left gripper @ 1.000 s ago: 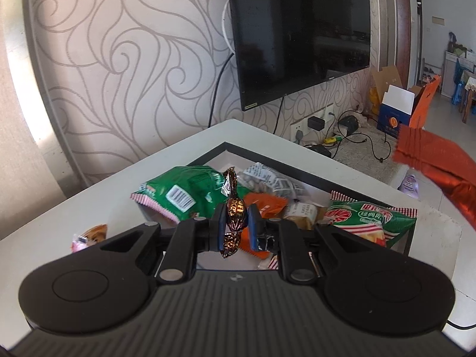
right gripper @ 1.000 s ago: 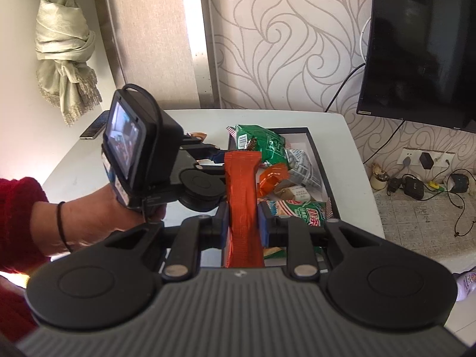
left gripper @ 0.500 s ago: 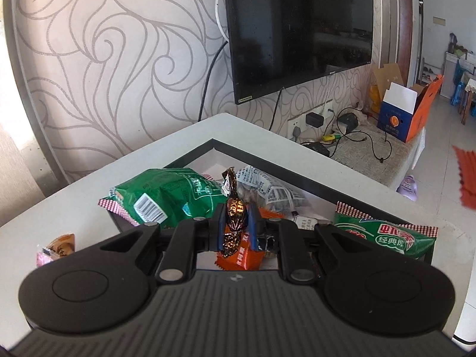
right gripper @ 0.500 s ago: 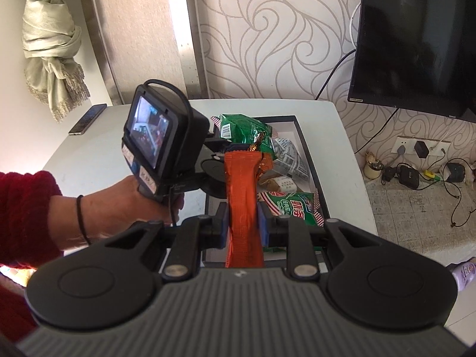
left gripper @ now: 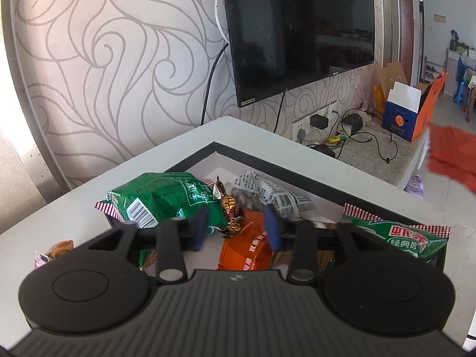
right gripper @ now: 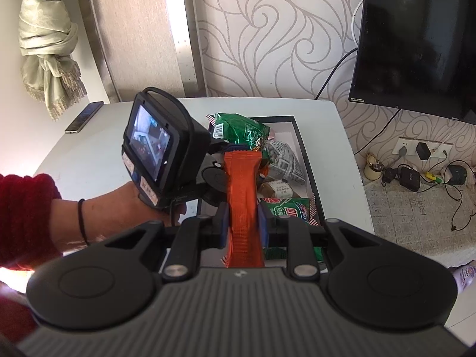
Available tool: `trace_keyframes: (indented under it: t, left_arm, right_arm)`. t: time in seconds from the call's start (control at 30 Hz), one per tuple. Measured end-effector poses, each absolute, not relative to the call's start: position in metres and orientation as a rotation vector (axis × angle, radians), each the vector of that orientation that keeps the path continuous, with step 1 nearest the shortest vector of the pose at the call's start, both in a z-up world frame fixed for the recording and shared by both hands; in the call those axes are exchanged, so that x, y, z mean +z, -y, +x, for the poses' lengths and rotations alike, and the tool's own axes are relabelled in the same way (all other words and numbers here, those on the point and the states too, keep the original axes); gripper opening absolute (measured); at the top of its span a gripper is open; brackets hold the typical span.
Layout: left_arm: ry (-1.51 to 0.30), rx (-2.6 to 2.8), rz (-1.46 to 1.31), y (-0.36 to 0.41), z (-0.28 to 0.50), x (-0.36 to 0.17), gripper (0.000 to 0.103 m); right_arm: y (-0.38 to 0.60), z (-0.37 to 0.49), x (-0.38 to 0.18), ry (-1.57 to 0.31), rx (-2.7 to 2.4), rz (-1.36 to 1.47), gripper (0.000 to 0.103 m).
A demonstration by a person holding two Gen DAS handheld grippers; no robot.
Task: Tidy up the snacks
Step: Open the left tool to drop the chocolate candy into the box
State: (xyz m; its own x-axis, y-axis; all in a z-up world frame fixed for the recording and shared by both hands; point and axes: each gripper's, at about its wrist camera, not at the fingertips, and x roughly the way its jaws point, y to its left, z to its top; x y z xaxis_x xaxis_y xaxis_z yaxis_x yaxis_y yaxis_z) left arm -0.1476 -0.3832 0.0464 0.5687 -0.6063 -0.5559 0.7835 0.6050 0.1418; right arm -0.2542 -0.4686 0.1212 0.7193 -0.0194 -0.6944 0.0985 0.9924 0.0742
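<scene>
A white table [left gripper: 89, 208] stands against a wall papered in swirling lines, with a dark television [left gripper: 297, 29] mounted above its far corner. On the table sits a black-framed tray [left gripper: 327, 181] with a white floor, crowded with snack packets. At its near-left edge a puffy green bag [left gripper: 166, 199] with a barcode overhangs the frame; a second green bag [left gripper: 398, 235] with red-checked ends lies over the right edge. Between them, deeper in the tray, is a clear packet of seeds [left gripper: 267, 196] with printed labels, and in front of it an orange packet [left gripper: 250, 247]. The right gripper [right gripper: 242, 223] hovers above the tray's near end, its blue pads pressed against both sides of a long orange-red stick pack [right gripper: 242, 196], which stands up between them and points toward the tray. The left gripper [left gripper: 236, 227] hangs over the tray with its jaws spread wide and blurred; a small candy in a brown-and-gold twisted wrapper [left gripper: 230, 208] sits in the gap between them, touching neither finger clearly, just over the green bag and the orange packet. In the right wrist view the person's left hand [right gripper: 128, 205], in a red sleeve, grips that tool's handle. A small wrapped sweet [left gripper: 58, 248] lies on the table left of the tray, and a phone [right gripper: 84, 117] rests near the far-left table edge.
</scene>
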Motion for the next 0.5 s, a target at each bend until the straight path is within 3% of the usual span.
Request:
trace_keyframes:
  t: [0.07,0.5]
  left_arm:
    - [-0.472,-0.84,0.399,0.381,-0.151,0.049,0.072]
    - [-0.449,-0.862,0.416,0.361,-0.168,0.06,0.078]
  right_arm:
    - [0.469,-0.251,0.121,-0.764,-0.061,0.106,0.024]
    - [0.48,-0.238,0.125,-0.747,-0.064,0.104,0.024]
